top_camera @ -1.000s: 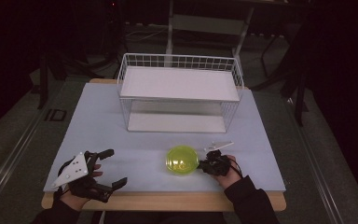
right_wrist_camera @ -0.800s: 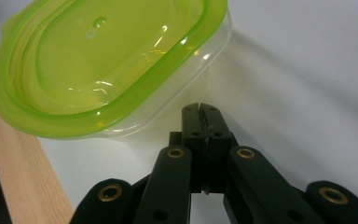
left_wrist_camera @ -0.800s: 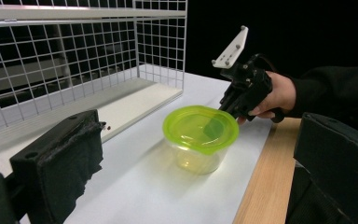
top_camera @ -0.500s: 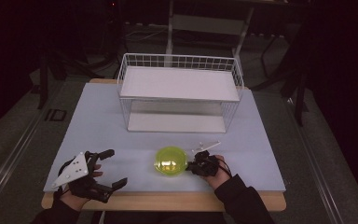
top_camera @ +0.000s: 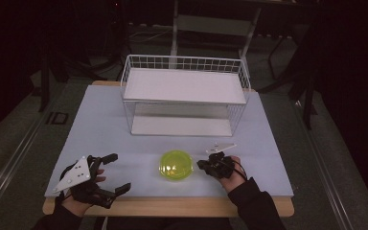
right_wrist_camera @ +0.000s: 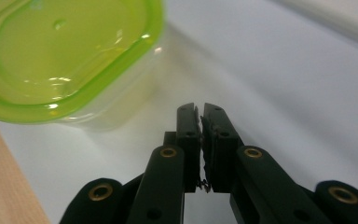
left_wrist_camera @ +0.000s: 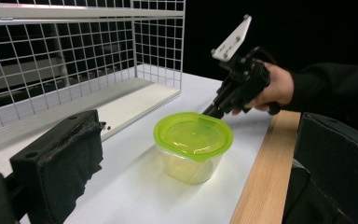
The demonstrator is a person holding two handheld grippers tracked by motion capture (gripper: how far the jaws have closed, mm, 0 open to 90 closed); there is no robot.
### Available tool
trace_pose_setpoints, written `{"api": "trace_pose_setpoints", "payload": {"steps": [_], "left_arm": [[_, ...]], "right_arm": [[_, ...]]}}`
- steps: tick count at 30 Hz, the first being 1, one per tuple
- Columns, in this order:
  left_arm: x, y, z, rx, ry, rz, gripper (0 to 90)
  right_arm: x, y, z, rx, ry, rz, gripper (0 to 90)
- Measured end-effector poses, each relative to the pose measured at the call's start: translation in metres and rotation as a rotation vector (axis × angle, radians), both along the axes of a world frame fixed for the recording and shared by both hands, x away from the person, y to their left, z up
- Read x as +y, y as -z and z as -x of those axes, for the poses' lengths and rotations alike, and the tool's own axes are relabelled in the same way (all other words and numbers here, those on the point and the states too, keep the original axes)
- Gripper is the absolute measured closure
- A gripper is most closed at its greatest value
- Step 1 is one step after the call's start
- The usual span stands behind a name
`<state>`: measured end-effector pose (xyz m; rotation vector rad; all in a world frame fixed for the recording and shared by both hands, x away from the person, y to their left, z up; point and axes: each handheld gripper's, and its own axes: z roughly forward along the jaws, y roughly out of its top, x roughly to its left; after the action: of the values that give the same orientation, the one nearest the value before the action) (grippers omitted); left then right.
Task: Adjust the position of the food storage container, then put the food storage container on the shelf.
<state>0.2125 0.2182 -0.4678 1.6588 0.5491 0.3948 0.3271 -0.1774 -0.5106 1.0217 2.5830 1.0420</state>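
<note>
Right now, count: one tub (top_camera: 176,166), one rack (top_camera: 184,100), two grippers.
Tub: upright, green lid up, roundish, no clear long axis; on the table (top_camera: 100,129) near its front edge, in front of the rack.
Right gripper (top_camera: 207,167): level, tips toward the tub, just beside it; jaws have just been parting, barely a slit, nothing between.
Left gripper (top_camera: 116,173): resting near the left front corner, jaws spread, empty.

The green-lidded container (right_wrist_camera: 70,60) blurs beyond the right gripper (right_wrist_camera: 199,112) fingertips, its far side cut off by the frame edge.
</note>
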Motion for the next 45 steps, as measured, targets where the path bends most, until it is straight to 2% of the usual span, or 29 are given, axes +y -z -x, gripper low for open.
{"api": "trace_pose_setpoints", "payload": {"steps": [1,3,4,6,7,8,9,10,12,13,14,16,18,21,23,26,27,29,32,34,36,38,40,42,43,44,45], "left_arm": [[0.0,0.0,0.0,0.008,0.009,0.022,1.7],[0.0,0.0,-0.001,0.01,0.009,0.032,1.7],[0.0,0.0,-0.001,0.01,0.006,0.03,1.7],[0.0,-0.001,-0.002,0.016,0.002,0.031,1.7],[0.0,-0.001,-0.002,0.021,0.0,0.032,1.7],[0.0,-0.002,-0.003,0.021,-0.005,0.029,1.7],[0.0,-0.003,-0.003,0.021,-0.009,0.025,1.8],[-0.001,-0.004,-0.003,0.027,-0.008,0.019,1.8],[-0.003,-0.007,-0.003,0.043,-0.007,0.011,1.8],[-0.004,-0.009,-0.003,0.055,-0.006,0.009,1.8],[-0.005,-0.01,-0.003,0.069,-0.003,0.007,1.8],[-0.007,-0.012,-0.003,0.092,0.003,0.007,1.8],[-0.011,-0.014,-0.004,0.113,0.011,0.013,1.8],[-0.016,-0.019,-0.006,0.137,0.009,-0.004,1.8],[-0.019,-0.023,-0.008,0.144,0.015,-0.023,1.8],[-0.023,-0.027,-0.01,0.146,0.015,-0.038,1.8],[-0.028,-0.032,-0.014,0.144,0.012,-0.063,1.8],[-0.033,-0.035,-0.018,0.148,0.014,-0.079,1.8],[-0.041,-0.039,-0.027,0.148,0.007,-0.091,1.8],[-0.047,-0.04,-0.035,0.168,0.002,-0.076,2.2],[-0.053,-0.039,-0.042,0.183,-0.015,-0.074,2.2],[-0.061,-0.035,-0.049,0.198,-0.028,-0.092,2.3],[-0.067,-0.031,-0.054,0.221,-0.041,-0.115,2.8],[-0.071,-0.025,-0.057,0.244,-0.048,-0.116,5.1],[-0.073,-0.022,-0.059,0.257,-0.067,-0.127,5.5],[-0.073,-0.022,-0.059,0.257,-0.067,-0.127,6.4],[-0.074,-0.018,-0.061,0.278,-0.069,-0.125,6.4]], "right_arm": [[-0.007,-0.007,0.001,-0.019,0.023,-0.013,82.3],[-0.01,-0.01,0.002,-0.031,0.031,-0.014,79.4],[-0.014,-0.016,0.005,-0.051,0.033,-0.025,71.4],[-0.017,-0.021,0.009,-0.069,0.033,-0.046,64.4],[-0.02,-0.028,0.015,-0.104,0.042,-0.069,51.6],[-0.02,-0.028,0.015,-0.104,0.042,-0.069,51.6],[-0.023,-0.035,0.02,-0.132,0.059,-0.087,42.4],[-0.023,-0.035,0.02,-0.132,0.059,-0.087,42.4],[-0.026,-0.042,0.026,-0.159,0.07,-0.113,30.9],[-0.028,-0.048,0.031,-0.172,0.062,-0.129,20.1],[-0.028,-0.052,0.034,-0.18,0.057,-0.139,16.6],[-0.029,-0.055,0.037,-0.183,0.052,-0.146,15.8],[-0.03,-0.06,0.041,-0.183,0.04,-0.185,13.6],[-0.028,-0.068,0.046,-0.205,0.038,-0.199,12.2],[-0.027,-0.072,0.047,-0.201,0.025,-0.211,12.2],[-0.025,-0.076,0.048,-0.219,0.036,-0.187,14.4],[-0.024,-0.077,0.047,-0.228,0.03,-0.185,14.3],[-0.02,-0.081,0.045,-0.256,-0.01,-0.166,15.2],[-0.014,-0.082,0.042,-0.281,-0.021,-0.13,15.1],[-0.01,-0.081,0.042,-0.301,-0.026,-0.126,14.2],[-0.006,-0.08,0.039,-0.265,-0.019,-0.134,13.7],[-0.003,-0.078,0.037,-0.24,0.003,-0.146,13.2],[0.001,-0.076,0.034,-0.205,-0.002,-0.142,10.3],[0.004,-0.073,0.034,-0.201,-0.016,-0.154,10.1],[0.006,-0.071,0.033,-0.189,-0.017,-0.146,10.1],[0.006,-0.071,0.033,-0.189,-0.017,-0.146,10.1],[0.008,-0.069,0.033,-0.184,-0.016,-0.146,10.1]]}}
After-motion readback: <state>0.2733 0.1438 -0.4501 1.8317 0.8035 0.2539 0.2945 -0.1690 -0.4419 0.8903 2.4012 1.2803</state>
